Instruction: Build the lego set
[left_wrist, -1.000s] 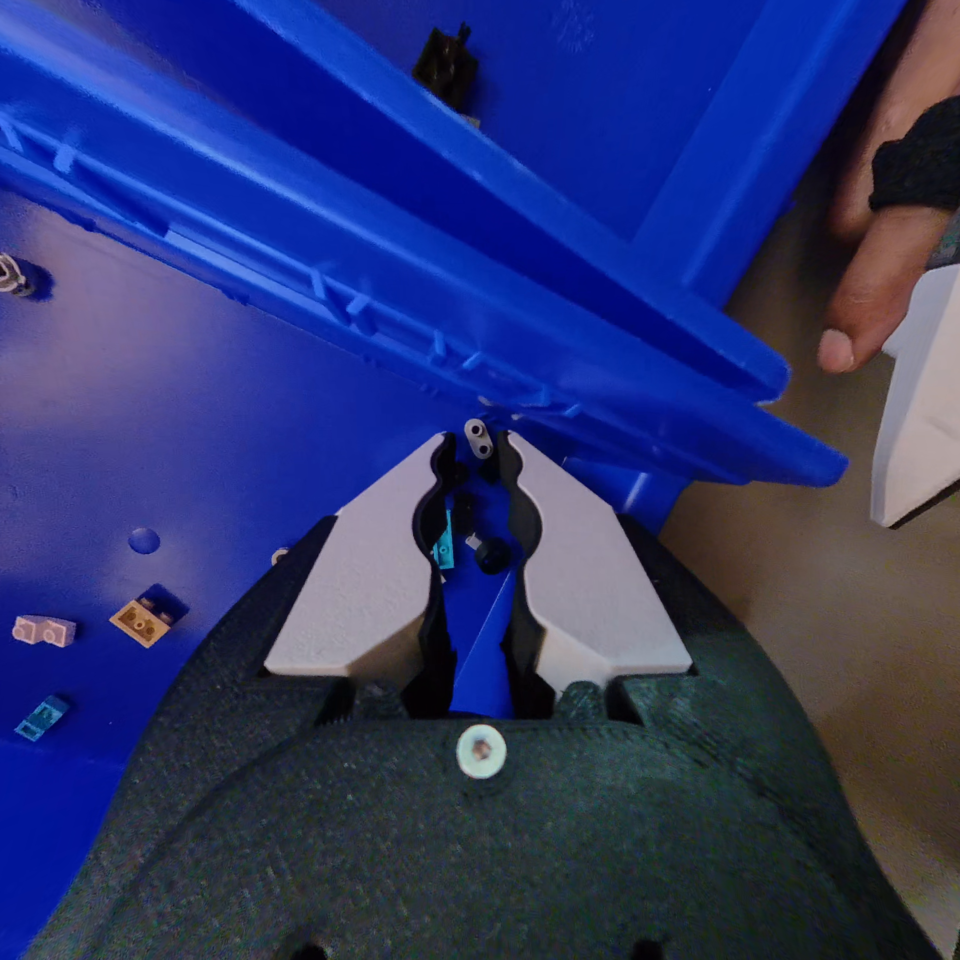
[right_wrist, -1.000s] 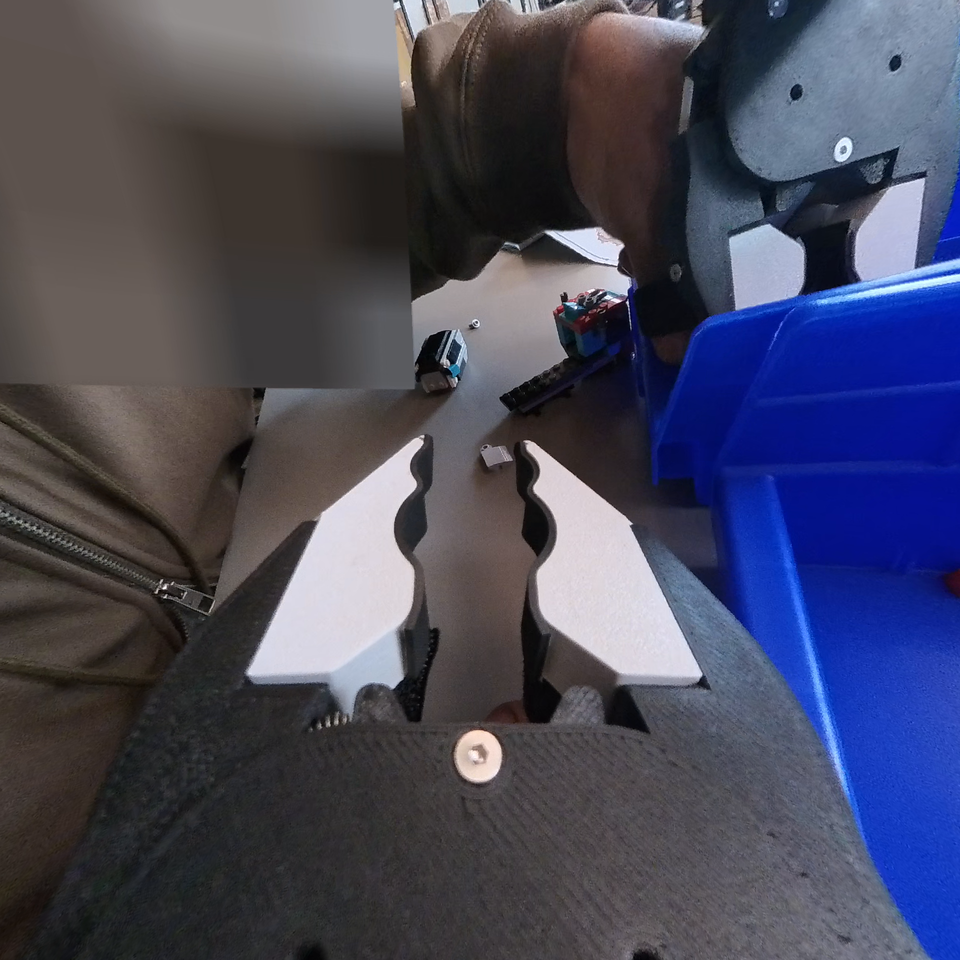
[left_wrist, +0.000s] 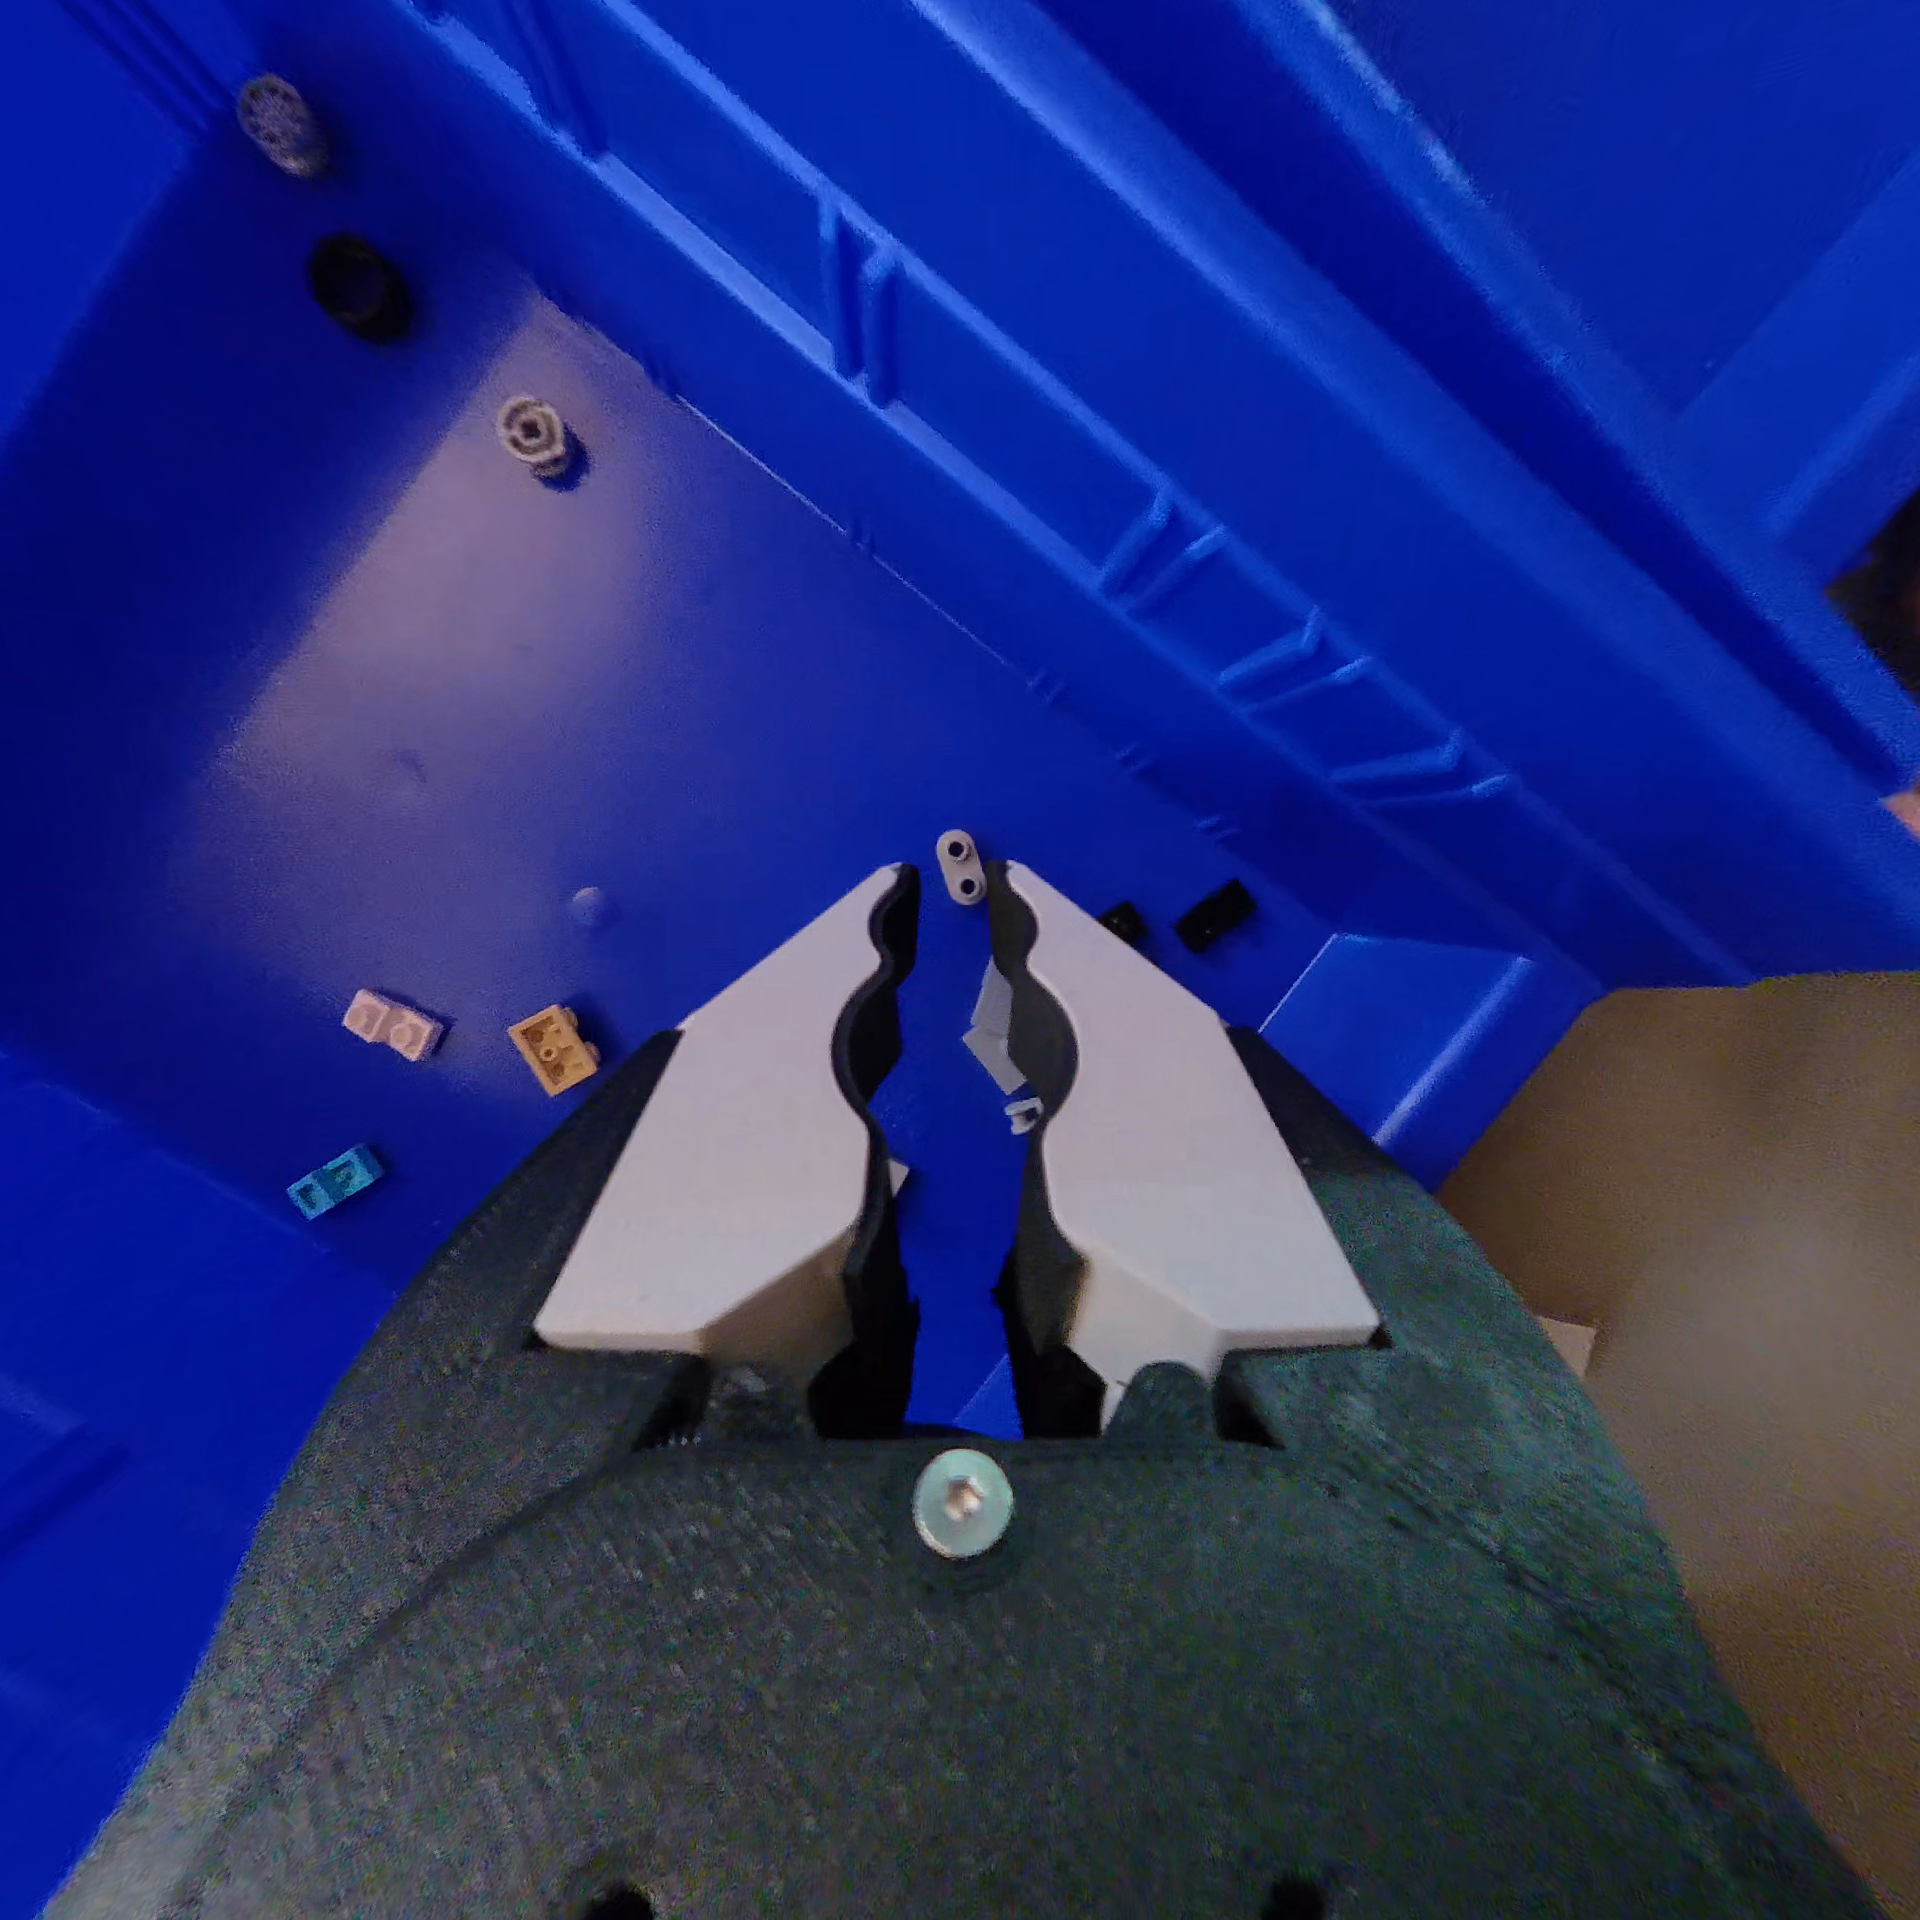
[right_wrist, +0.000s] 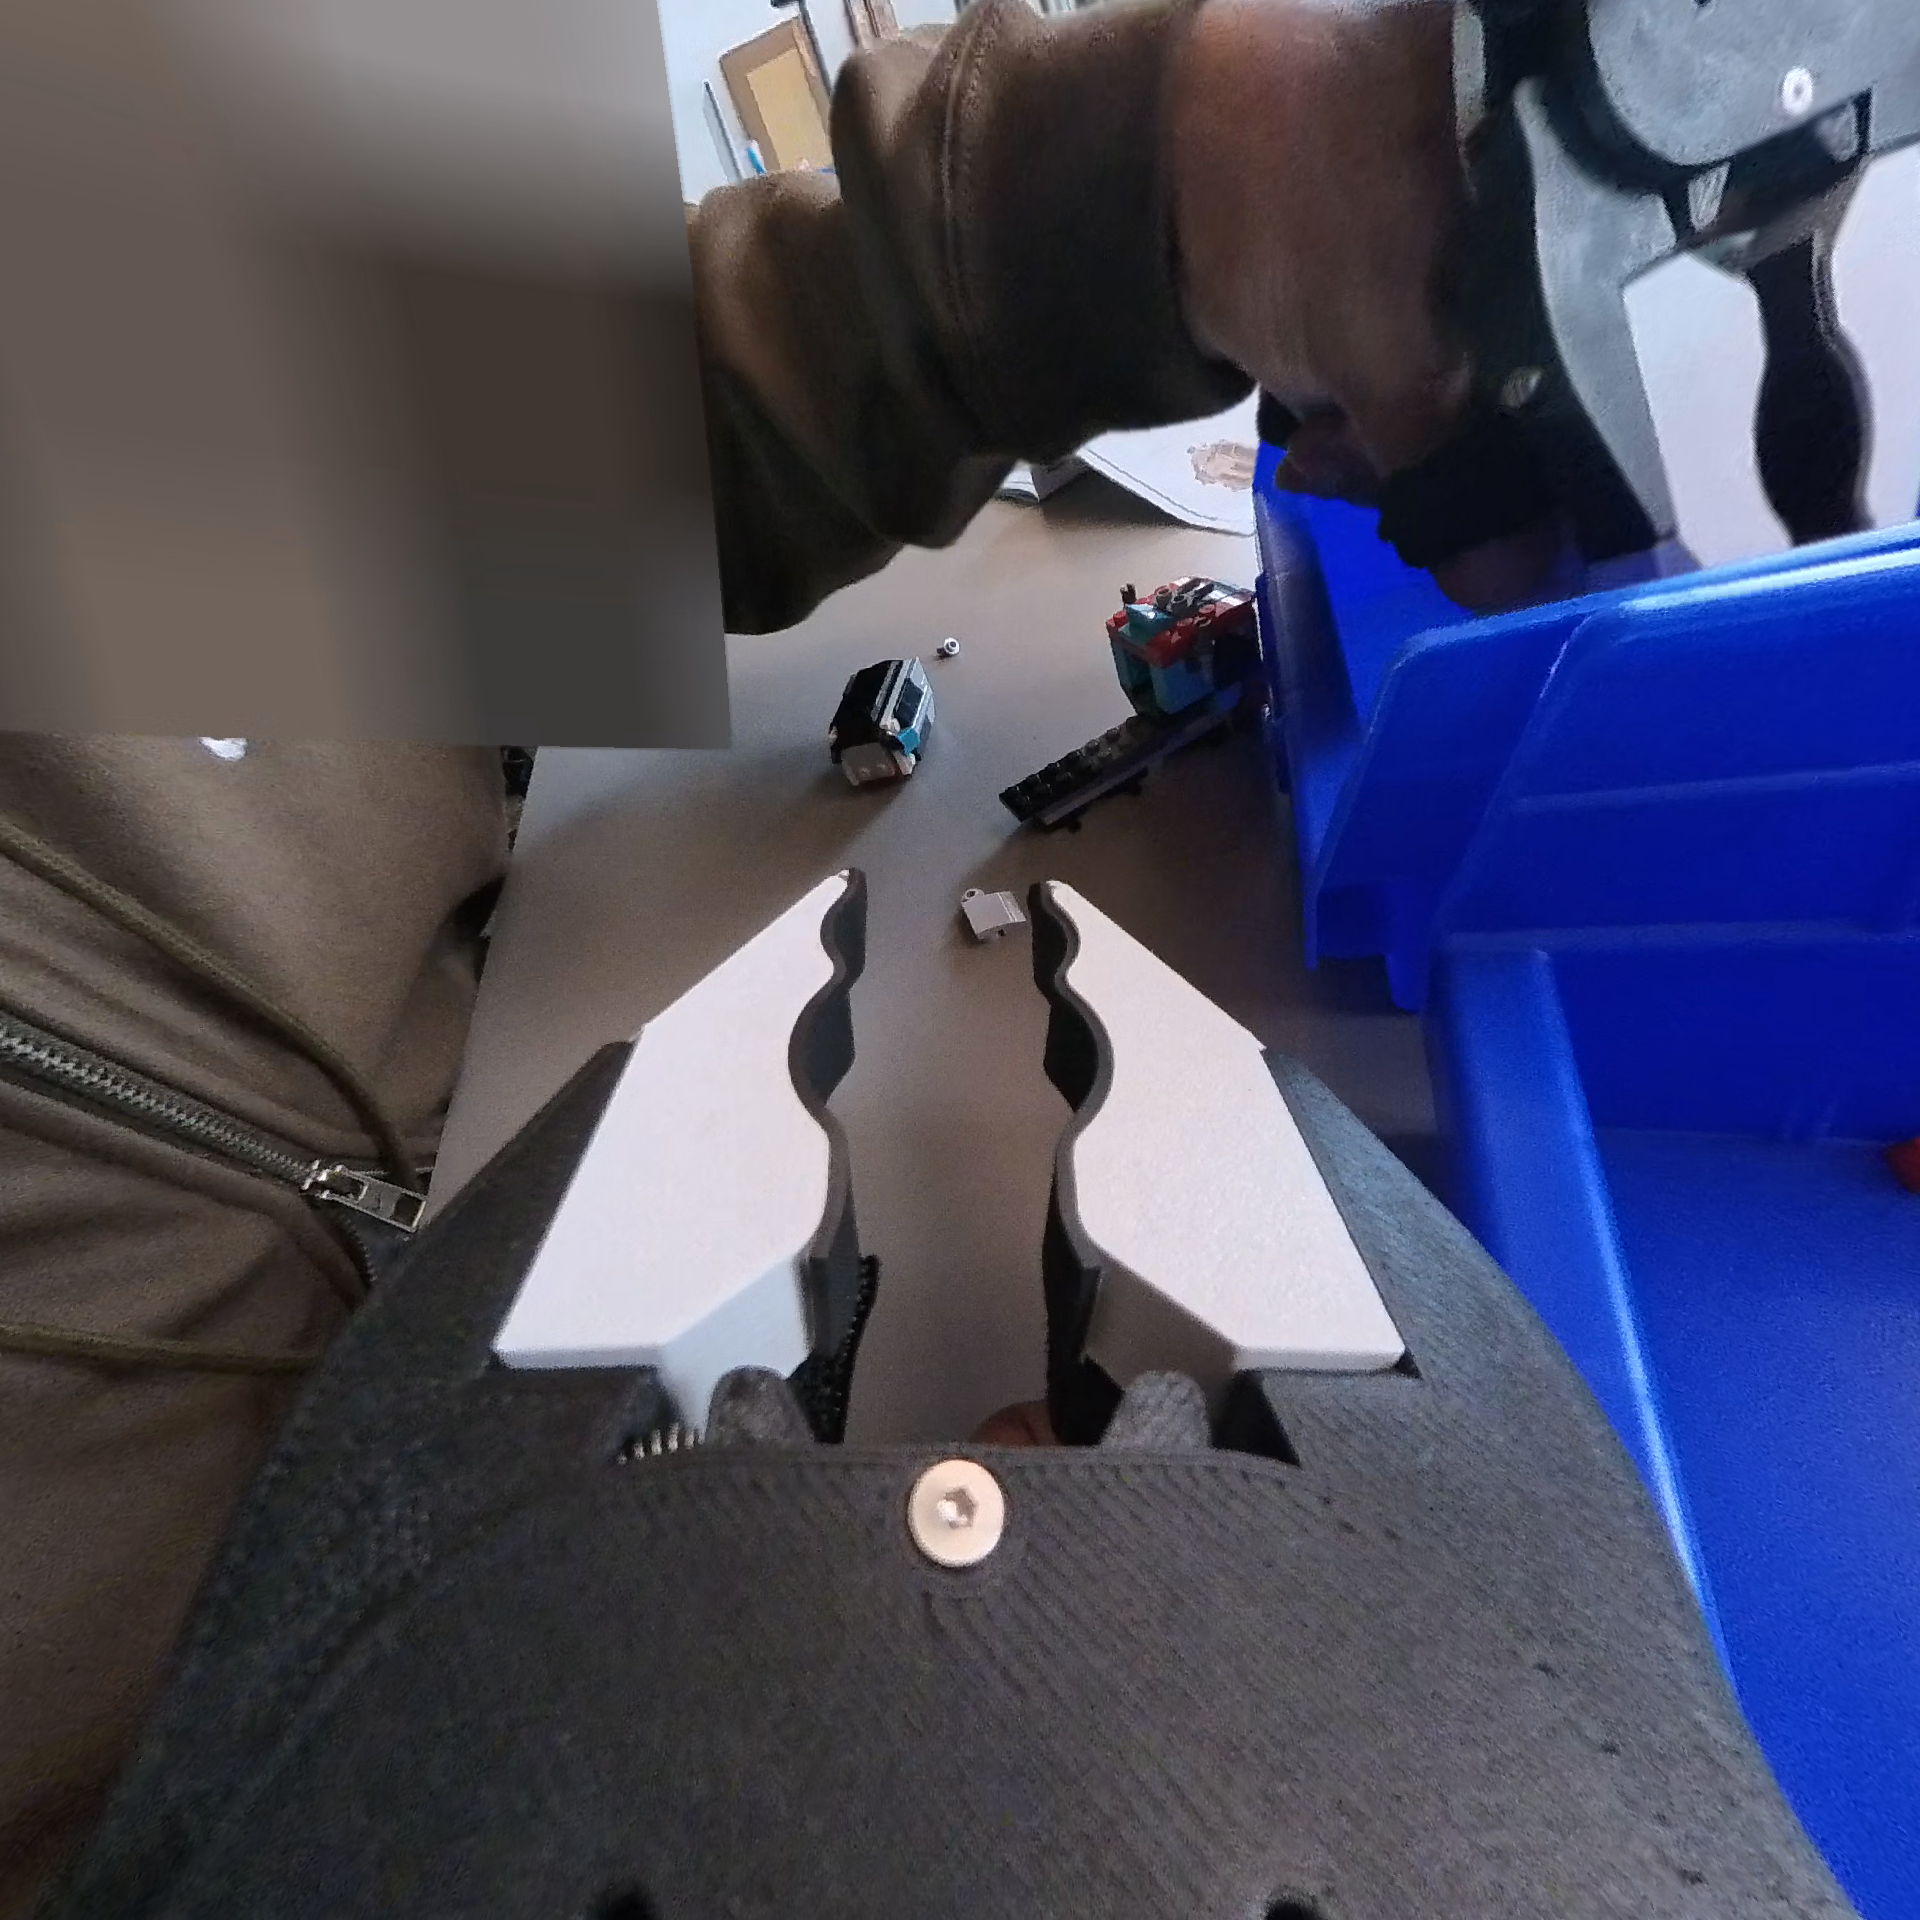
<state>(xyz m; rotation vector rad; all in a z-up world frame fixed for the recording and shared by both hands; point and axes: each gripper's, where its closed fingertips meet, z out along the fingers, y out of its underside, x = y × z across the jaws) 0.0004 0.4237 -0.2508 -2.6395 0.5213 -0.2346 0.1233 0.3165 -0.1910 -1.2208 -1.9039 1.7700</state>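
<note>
My left gripper hangs over the floor of a blue bin with its jaws a little apart. A small grey two-hole piece sits right at the fingertips, against the right fingertip. Blue shows between it and the left pad, so it is not clamped. Another grey piece lies lower between the fingers. My right gripper is open and empty above the grey table. A small grey piece lies on the table just ahead of its right fingertip.
The bin floor holds a pink brick, a tan brick, a teal brick, two black pieces and wheels. On the table stand a small black vehicle, a black plate with a build and blue bins. A person's sleeve reaches across.
My left gripper has drawn back and moved over the bin, so more of its floor shows. The two-hole piece is at its fingertips in both moments. The right gripper has not moved.
</note>
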